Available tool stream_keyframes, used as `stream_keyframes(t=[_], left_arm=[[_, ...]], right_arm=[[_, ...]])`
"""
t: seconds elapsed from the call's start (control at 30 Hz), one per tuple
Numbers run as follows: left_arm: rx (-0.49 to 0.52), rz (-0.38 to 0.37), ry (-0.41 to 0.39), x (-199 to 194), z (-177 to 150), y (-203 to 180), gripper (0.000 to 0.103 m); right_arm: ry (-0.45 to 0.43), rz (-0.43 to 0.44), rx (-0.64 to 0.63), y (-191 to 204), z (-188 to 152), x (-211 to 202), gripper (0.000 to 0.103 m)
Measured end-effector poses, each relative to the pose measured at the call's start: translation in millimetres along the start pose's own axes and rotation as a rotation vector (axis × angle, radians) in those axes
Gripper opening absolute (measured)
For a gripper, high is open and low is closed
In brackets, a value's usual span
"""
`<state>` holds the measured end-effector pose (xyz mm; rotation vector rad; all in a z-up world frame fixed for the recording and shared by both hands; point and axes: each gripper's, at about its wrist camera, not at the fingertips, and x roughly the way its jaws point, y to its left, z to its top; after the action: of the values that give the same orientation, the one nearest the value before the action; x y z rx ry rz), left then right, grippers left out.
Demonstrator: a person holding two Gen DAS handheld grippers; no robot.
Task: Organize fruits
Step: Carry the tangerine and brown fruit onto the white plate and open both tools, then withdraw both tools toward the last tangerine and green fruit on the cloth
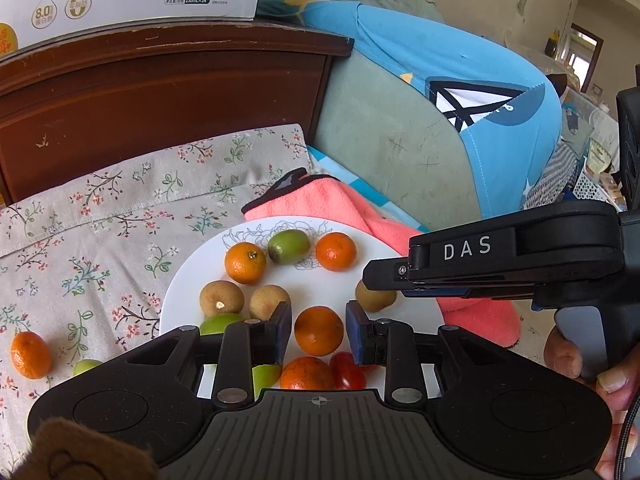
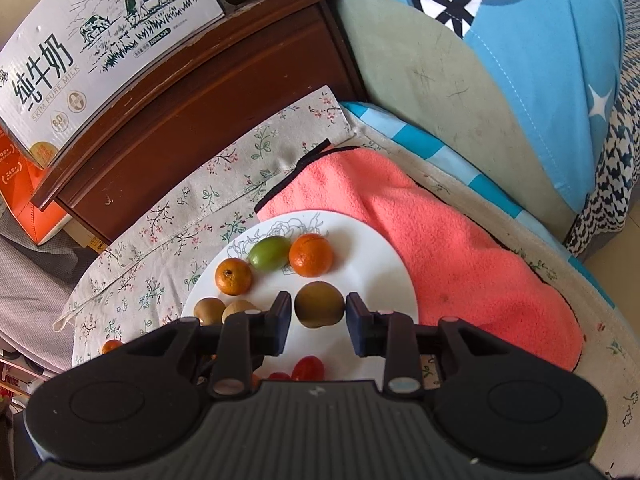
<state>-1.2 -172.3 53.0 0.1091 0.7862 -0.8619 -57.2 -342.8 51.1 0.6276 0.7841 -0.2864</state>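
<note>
Left gripper [image 1: 319, 330] straddles an orange [image 1: 319, 331] on the plate [image 1: 188, 280], jaws apart; right gripper [image 2: 319, 312] likewise brackets a brown fruit [image 2: 319, 305].

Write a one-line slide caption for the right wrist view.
Right gripper open around a brown fruit on the white plate, among oranges and green fruit.

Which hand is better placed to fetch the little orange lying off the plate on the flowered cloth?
Probably the left. The stray orange lies on the left gripper's own side, while the right gripper sits farther across the plate, its fingers around a brown fruit.
</note>
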Motion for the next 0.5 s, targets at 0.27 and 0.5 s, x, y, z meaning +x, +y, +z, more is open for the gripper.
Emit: stream_keyframes(t=[0.27, 0.5], left_arm=[[-0.018, 0.031, -0.053, -27, 15, 5, 0.067], [-0.045, 0.095, -0.056, -47, 24, 27, 0.076]], right_arm=[[-0.073, 0.009, -0.021, 10, 7, -16, 0.032], [-0.093, 0.088, -0.085, 33, 4, -24, 0.039]])
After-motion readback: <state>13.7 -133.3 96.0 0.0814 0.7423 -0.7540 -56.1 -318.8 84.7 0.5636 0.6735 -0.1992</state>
